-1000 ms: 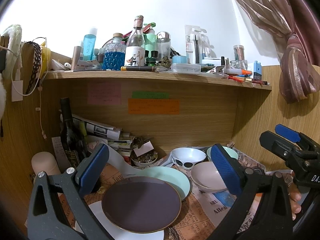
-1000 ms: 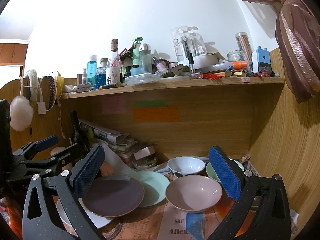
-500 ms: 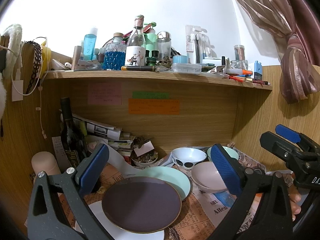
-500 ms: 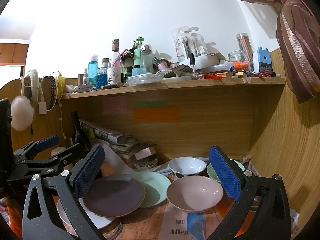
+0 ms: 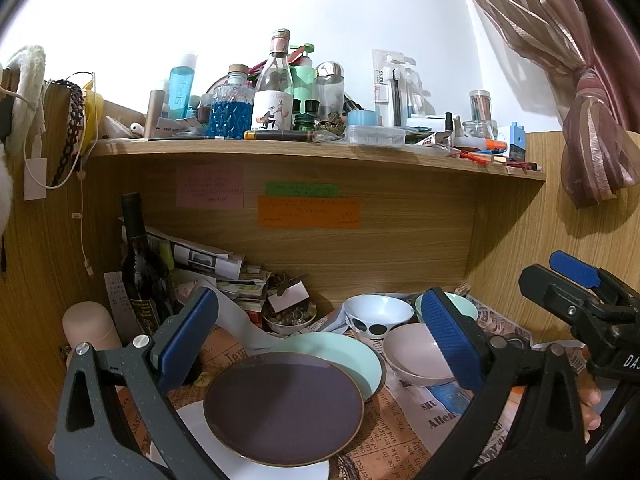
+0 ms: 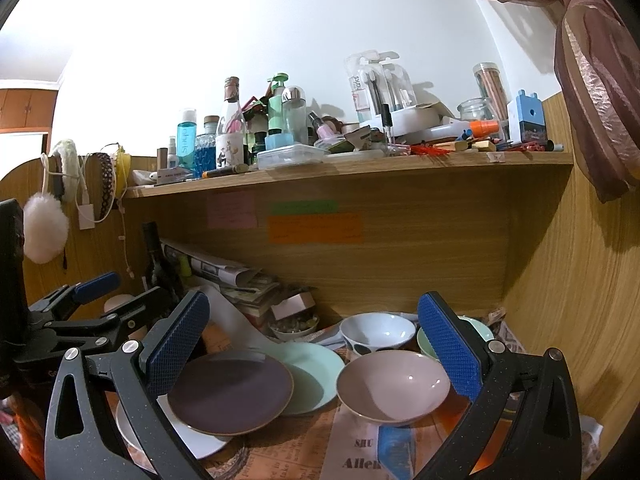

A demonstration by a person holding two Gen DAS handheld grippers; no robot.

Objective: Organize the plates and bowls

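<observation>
A dark purple plate (image 5: pixel 282 406) lies on a white plate (image 5: pixel 224 456) and overlaps a mint plate (image 5: pixel 344 354). Behind and to the right stand a pink bowl (image 5: pixel 416 362), a white bowl with black dots (image 5: pixel 376 314) and a mint bowl (image 5: pixel 464 308). My left gripper (image 5: pixel 320 340) is open and empty above the purple plate. My right gripper (image 6: pixel 316 352) is open and empty, above and in front of the pink bowl (image 6: pixel 394 386) and purple plate (image 6: pixel 230 390). The right gripper also shows at the right of the left wrist view (image 5: pixel 576 280).
Newspaper (image 5: pixel 404 436) covers the desk. A dark wine bottle (image 5: pixel 140 268), a paper pile (image 5: pixel 212 264) and a small bowl of trinkets (image 5: pixel 288 318) stand at the back left. A cluttered shelf (image 5: pixel 316 148) overhangs. Wooden walls close both sides.
</observation>
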